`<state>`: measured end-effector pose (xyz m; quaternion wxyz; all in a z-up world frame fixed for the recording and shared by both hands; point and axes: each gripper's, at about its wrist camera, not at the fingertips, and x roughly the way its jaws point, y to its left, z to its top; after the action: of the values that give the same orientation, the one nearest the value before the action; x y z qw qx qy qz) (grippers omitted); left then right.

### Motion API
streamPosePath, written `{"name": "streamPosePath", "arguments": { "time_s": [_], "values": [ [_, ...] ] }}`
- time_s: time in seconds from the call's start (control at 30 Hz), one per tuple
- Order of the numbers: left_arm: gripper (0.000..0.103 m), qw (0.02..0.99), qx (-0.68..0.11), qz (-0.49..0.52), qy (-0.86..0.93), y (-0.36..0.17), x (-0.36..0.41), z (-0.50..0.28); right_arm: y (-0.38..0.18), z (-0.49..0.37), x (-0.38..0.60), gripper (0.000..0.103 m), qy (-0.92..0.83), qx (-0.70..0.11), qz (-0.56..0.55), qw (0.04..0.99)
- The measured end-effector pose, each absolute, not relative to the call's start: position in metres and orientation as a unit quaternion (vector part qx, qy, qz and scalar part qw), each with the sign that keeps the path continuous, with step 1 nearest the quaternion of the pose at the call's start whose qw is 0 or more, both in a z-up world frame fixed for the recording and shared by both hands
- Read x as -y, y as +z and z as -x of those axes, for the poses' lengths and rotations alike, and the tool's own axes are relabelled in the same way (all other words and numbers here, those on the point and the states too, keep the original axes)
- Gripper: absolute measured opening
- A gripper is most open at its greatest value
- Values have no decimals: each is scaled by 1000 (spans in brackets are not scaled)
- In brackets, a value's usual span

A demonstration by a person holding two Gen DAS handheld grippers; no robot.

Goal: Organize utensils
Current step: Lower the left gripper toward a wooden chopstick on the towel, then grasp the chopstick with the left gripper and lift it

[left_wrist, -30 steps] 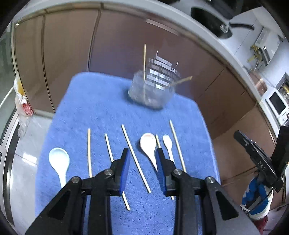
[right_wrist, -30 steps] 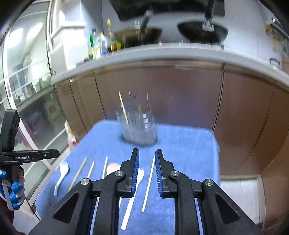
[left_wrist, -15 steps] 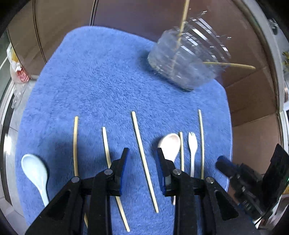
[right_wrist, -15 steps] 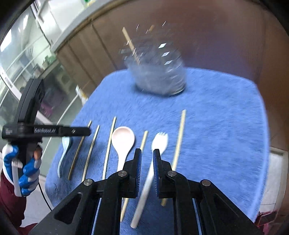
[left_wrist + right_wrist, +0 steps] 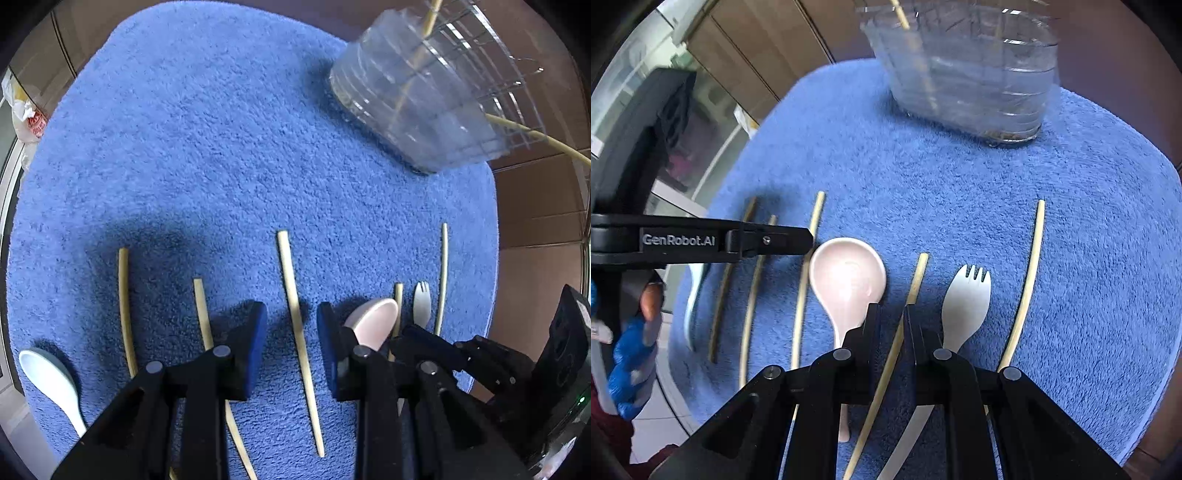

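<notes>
Wooden chopsticks, spoons and a spork are lying in a loose row on a blue towel (image 5: 221, 147) that is covering the tabletop. A chopstick (image 5: 905, 317) is running between the blue-padded jaws of the right hand-held gripper (image 5: 891, 314), which are standing close together around the stick; whether the pads are pressing on it cannot be told. Just left of that stick a glossy pink spoon (image 5: 849, 273) is lying bowl-up, and just right a white spork (image 5: 967, 295) is pointing its short tines away from the camera, with another thin chopstick (image 5: 1030, 273) lying beyond it near the towel's right side. The left hand-held gripper (image 5: 291, 321) is hovering with its jaws apart over a long pale chopstick (image 5: 295, 317), not touching it; two more chopsticks (image 5: 123, 302) are lying to its left, and a white spoon (image 5: 48, 376) is sitting near the towel's left edge. At the far end of the towel a clear, ribbed plastic holder (image 5: 417, 107) is standing with chopsticks leaning inside it, well apart from the row. The towel's pile is looking thick and nubby. A blue-gloved hand (image 5: 628, 354) is gripping the left tool's handle at the edge of the right wrist view.
</notes>
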<state>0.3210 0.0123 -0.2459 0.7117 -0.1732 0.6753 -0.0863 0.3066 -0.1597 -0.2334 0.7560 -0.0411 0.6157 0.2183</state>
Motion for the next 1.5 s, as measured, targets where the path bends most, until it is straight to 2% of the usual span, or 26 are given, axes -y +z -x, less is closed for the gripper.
{"name": "streamPosePath", "arguments": {
  "time_s": [0.4, 0.77, 1.0, 1.23, 1.5],
  "values": [
    [15, 701, -701, 126, -37, -255, 9, -343, -246, -303, 129, 11, 198, -622, 95, 752],
    [7, 711, -698, 86, 16, -255, 52, -351, -245, -300, 138, 7, 194, -615, 81, 760],
    [5, 729, -674, 120, 3, -246, 43, -333, -236, -298, 161, 5, 198, -612, 40, 764],
    [5, 768, -628, 123, -23, -205, 30, -299, -197, -270, 188, 5, 217, -567, 9, 795],
    [5, 845, -519, 116, -64, -132, 2, -257, -136, -235, 228, 6, 256, -446, -46, 857]
  ]
}}
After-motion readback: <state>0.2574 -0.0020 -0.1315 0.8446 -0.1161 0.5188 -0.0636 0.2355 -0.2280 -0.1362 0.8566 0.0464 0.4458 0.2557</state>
